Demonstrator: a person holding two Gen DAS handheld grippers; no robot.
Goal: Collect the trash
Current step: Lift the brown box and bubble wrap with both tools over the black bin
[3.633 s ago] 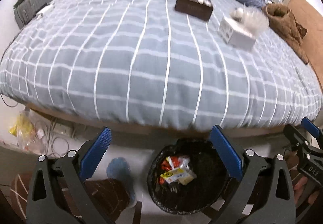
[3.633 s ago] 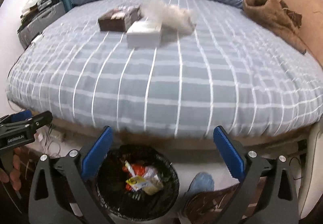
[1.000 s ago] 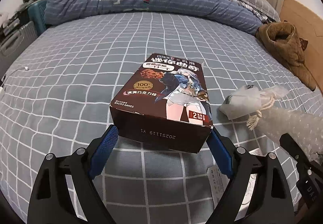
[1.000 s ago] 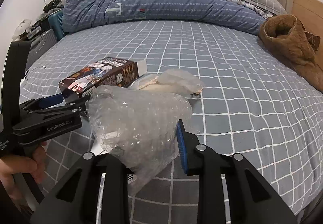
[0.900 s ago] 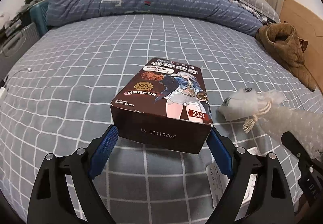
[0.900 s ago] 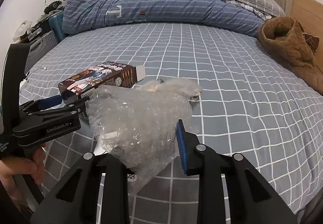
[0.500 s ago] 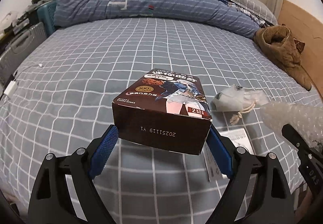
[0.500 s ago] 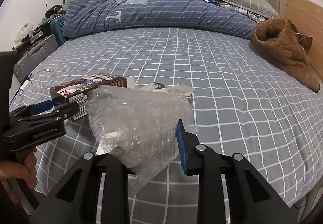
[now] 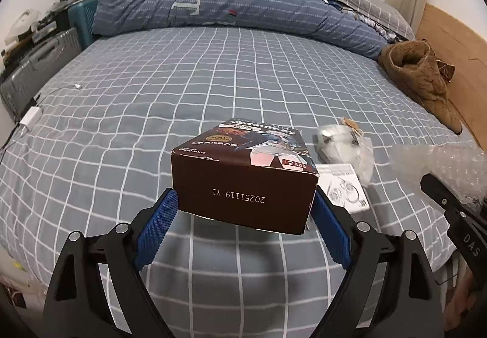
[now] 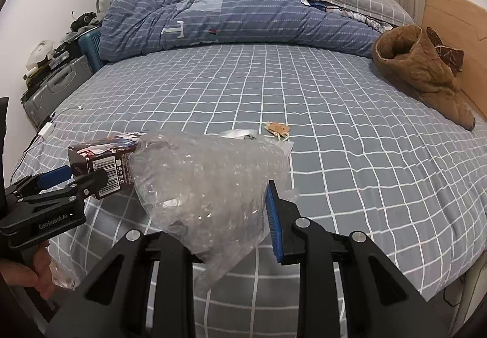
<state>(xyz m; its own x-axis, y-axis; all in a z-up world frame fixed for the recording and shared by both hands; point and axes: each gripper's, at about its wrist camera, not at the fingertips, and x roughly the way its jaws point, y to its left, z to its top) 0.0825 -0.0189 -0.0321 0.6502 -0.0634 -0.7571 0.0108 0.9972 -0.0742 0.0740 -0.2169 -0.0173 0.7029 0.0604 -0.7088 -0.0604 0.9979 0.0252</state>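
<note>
A dark brown snack box (image 9: 243,185) with printed artwork hangs above the checked bed (image 9: 152,100), and my left gripper (image 9: 243,201) is shut on its near end. The right wrist view shows that box (image 10: 103,161) and the left gripper (image 10: 85,175) at the left. A crumpled sheet of bubble wrap (image 10: 210,185) fills my right gripper (image 10: 213,207), which is shut on it; its left finger is hidden behind the wrap. In the left wrist view, the right gripper's arm and the bubble wrap (image 9: 441,167) enter at the right edge.
On the bed lie a clear plastic bag with a tag (image 9: 344,146) and a white printed card (image 9: 344,188). A brown coat (image 9: 423,76) lies at the right, a blue duvet (image 9: 228,3) at the back. A grey suitcase (image 9: 36,64) and a charger (image 9: 30,117) are at the left.
Both grippers have risen and drawn back from the bed with their loads. The box has left the cover, and the bag and card now lie farther off.
</note>
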